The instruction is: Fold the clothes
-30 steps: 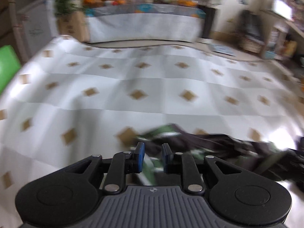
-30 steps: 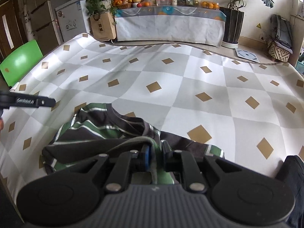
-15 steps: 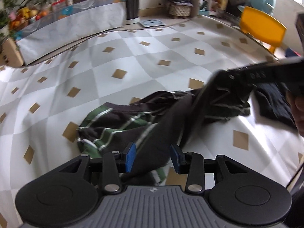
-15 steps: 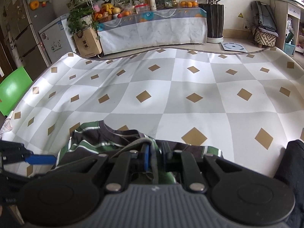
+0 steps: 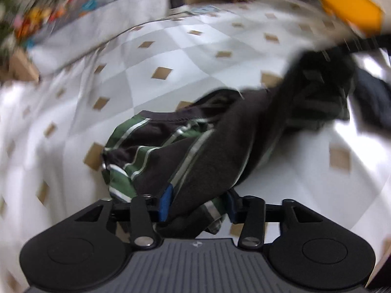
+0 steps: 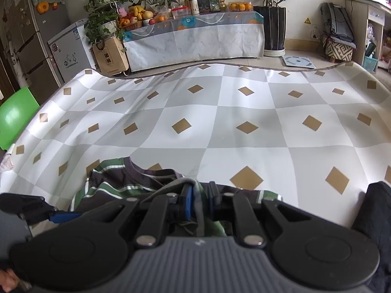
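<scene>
Since the frame a second earlier, the left claw [image 5: 198, 205] had swung from the bare checkered cover onto the garment, and its jaws had parted from nearly together to a moderate gap. It pointed steeply down at the table [image 6: 244, 112]. A fold of the striped shirt [image 5: 195, 151] lay between the blue pads [image 5: 165, 204]; the view was blurred, so whether the pads pressed on the cloth could not be told.

The right claw [image 6: 199, 202] had barely shifted, angled down at the near table edge. Its jaws were almost together, pinching a grey-edged fold of the shirt [image 6: 122, 183].

The shirt was dark brown with green and white stripes, crumpled, not flat. It lay on the near part of the table, strung between the two claws; in the left wrist view it rose towards the right claw [image 5: 359, 44] at upper right. A second dark garment [image 6: 376, 214] sat at the right table edge, near the shirt.
</scene>
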The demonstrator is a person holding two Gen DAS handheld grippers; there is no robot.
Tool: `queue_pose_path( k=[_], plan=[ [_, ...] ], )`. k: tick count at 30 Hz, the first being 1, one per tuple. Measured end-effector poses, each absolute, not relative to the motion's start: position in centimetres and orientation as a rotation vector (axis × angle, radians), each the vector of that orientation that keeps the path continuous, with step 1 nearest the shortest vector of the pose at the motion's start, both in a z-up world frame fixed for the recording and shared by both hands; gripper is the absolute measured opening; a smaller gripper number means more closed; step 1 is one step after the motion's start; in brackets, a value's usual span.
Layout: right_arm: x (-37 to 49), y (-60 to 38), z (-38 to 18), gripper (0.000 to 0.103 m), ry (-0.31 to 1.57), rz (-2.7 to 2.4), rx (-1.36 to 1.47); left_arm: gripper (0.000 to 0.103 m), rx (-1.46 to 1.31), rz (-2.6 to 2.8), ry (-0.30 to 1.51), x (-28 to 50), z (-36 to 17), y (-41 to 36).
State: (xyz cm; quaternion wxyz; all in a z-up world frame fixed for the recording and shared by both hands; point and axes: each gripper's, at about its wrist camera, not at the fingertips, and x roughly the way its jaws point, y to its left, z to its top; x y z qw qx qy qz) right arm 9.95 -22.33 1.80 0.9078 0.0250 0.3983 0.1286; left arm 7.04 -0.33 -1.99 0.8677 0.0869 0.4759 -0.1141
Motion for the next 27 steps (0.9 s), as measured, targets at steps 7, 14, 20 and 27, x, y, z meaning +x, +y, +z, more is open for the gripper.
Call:
queue_pose_path(
  k=[7, 14, 20, 27],
  plan=[
    [9.1, -21.5, 2.9, 0.031, 0.760, 0.307, -0.009, 0.038, -0.150, -0.090, 1.065, 9.4, -3.2, 4.1],
    [8.0, -20.9, 4.1, 0.042, 0.710, 0.394, -0.026, 0.038, -0.279, 0.050, 1.077, 10.6, -4.5, 6.5],
    [7.5, -19.7, 4.0, 0.043, 0.750, 0.563, -0.003, 0.038, -0.328, 0.063, 1.093, 11.0, -4.9, 6.9],
    [5.8, -14.9, 1.3, 0.043, 0.838, 0.757, -0.175, 0.038, -0.352, 0.065, 1.094, 11.4, -4.7, 7.2]
  ],
)
